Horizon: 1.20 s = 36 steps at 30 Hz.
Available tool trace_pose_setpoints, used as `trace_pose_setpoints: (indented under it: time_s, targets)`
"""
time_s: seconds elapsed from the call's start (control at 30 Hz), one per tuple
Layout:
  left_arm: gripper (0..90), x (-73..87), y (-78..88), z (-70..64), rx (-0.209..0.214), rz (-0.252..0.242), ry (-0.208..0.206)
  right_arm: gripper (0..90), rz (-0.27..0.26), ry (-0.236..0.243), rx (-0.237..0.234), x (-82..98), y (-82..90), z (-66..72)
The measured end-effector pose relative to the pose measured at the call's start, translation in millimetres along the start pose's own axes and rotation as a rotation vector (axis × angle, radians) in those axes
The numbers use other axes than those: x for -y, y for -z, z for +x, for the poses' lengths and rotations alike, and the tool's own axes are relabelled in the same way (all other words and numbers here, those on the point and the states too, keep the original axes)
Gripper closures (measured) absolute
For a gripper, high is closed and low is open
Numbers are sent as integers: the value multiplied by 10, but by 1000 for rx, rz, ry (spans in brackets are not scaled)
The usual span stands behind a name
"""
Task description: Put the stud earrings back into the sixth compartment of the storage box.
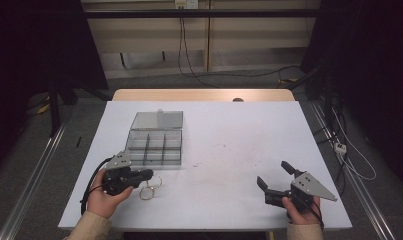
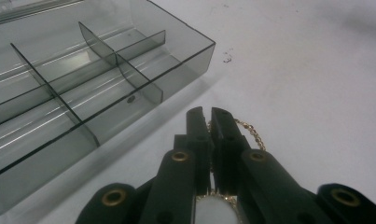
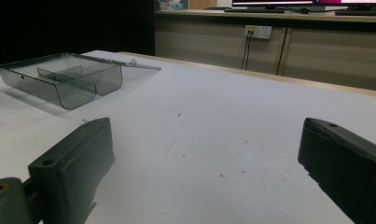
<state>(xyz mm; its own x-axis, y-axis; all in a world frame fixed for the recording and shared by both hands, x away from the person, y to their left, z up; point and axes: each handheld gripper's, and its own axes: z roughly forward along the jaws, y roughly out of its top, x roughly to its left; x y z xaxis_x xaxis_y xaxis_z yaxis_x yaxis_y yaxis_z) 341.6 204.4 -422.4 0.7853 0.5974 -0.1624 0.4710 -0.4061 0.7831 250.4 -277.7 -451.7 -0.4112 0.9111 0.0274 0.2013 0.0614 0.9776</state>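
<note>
The left gripper (image 2: 208, 114) is pressed together on a thin gold chain (image 2: 249, 131), which is held just beside the near corner of the clear divided box (image 2: 129, 70) on the white desk (image 1: 229, 145). The right gripper (image 1: 276, 176) is spread wide and nothing is held in it; it is kept well apart from the box. The loose part of the chain could be caught on the box wall or slip out, because only a few links seem to be pinched. Much free room is left on the desk to the right, and the near edge is close to both hands.
</note>
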Motion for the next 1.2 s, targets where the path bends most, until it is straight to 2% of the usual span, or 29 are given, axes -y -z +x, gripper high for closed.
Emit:
trace_pose_setpoints:
  time_s: [0.27, 0.3, 0.37, 0.63, 1.03, 1.07, 1.1, 1.2]
  targets:
    - [871, -72, -20, 26, 12, -8, 19, 28, 0, -1, -1, 0, -1, -5]
    - [871, -81, -30, 21, -2, -14, 24, 28, 1, -2, -2, 1, -2, -5]
    - [871, -104, -35, 31, 15, -15, 33, 28, 3, -1, -1, 0, -4, -5]
    - [871, -176, -50, 57, 16, -20, 41, 30, 7, 1, -3, -1, -2, -5]
    - [871, -308, -94, 47, 8, -19, 31, 31, 4, 4, -1, 0, -7, 6]
    - [871, -320, -102, 38, -9, -18, 28, 31, 5, 4, -1, 0, -9, 7]
    - [871, -332, -103, 41, 6, -10, 27, 31, 5, 5, -2, -1, -9, 8]
    - [871, -361, -125, 32, 5, -13, 20, 31, 8, 5, -5, -1, -10, 12]
